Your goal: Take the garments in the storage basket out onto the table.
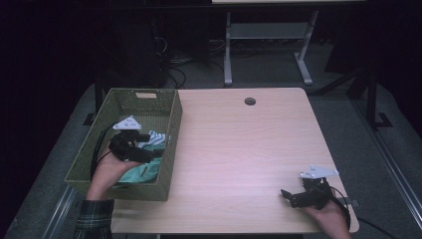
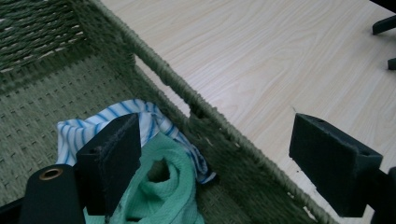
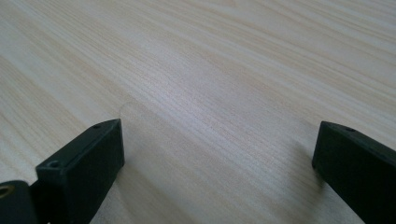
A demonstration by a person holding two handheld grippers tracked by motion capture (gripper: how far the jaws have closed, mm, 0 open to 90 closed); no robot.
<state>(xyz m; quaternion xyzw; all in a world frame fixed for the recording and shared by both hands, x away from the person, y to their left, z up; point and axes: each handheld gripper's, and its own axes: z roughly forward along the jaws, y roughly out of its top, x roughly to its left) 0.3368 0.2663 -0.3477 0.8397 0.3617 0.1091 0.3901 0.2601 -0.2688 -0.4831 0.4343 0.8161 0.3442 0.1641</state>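
While its jaws stand wide apart, the left claw (image 1: 133, 144) hangs inside the woven basket (image 1: 169, 144), just above the green cloth (image 2: 163, 196) and striped cloth (image 2: 116, 116), wrist angled in from the near rim. The right claw (image 1: 293, 196), also spread, rests low over the bare worktop (image 1: 239, 149), well apart.

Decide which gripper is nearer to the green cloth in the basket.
Left. The left gripper hangs open inside the basket, right above the green cloth. The right gripper sits open over the bare table, far off.
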